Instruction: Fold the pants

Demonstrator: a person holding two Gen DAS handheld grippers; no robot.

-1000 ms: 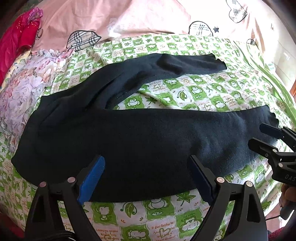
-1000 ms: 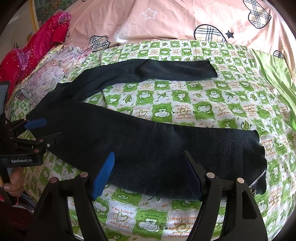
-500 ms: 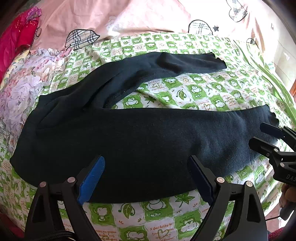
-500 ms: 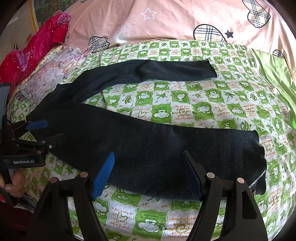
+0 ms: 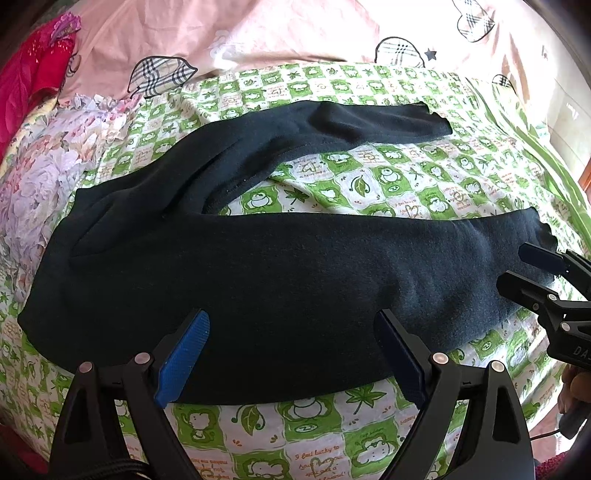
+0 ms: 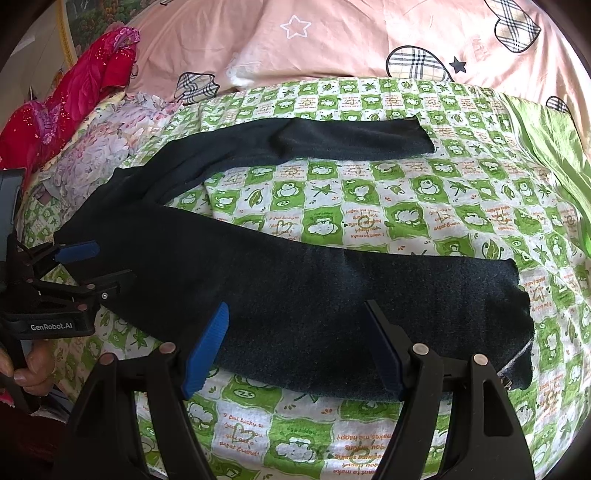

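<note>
one pair of dark pants (image 5: pixel 280 280) lies spread on the bed (image 5: pixel 388 184); two tongs, left tongs (image 5: pixel 291 354) and right tongs (image 6: pixel 295 347), gape wide, holding nothing.

Pants (image 5: pixel 280 266) on bedsheet (image 5: pixel 424 184), before pillows (image 5: pixel 258 33)

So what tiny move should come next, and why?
Probably lower both open grippers, left and right, onto the near leg of the dark fleece pants. The pants lie spread in a V on the green checked sheet, unfolded, with nothing between either gripper's jaws.
</note>
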